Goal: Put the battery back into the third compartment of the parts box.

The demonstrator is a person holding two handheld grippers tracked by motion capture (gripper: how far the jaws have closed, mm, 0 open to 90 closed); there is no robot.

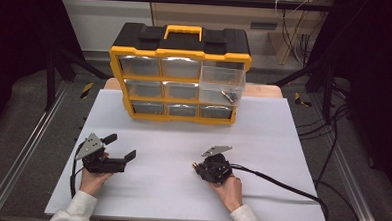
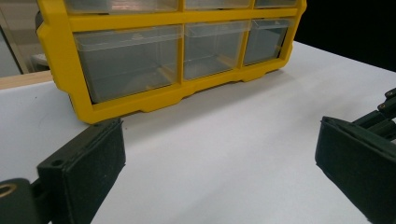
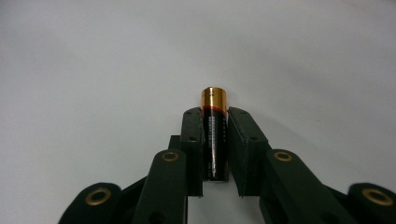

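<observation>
Overhead, the white table (image 1: 182, 150) carried a yellow drawer cabinet (image 1: 179, 80) at its far edge, one drawer (image 1: 222, 85) pulled out holding batteries, while the right gripper (image 1: 197, 166) clenched a battery (image 3: 214, 135) near the front edge and the left gripper (image 1: 120, 146) gaped released.

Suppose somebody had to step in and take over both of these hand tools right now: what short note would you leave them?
Right gripper: shut on a battery, copper end poking past the pads, just above the white table.
Left gripper: open, holding nothing, low over the table's left side.
Organizer: at the table's far edge; its upper right drawer is pulled out, with small items inside.
Done: battery gripped.
Left: probably carry it to the open drawer, release, push the drawer shut.
</observation>
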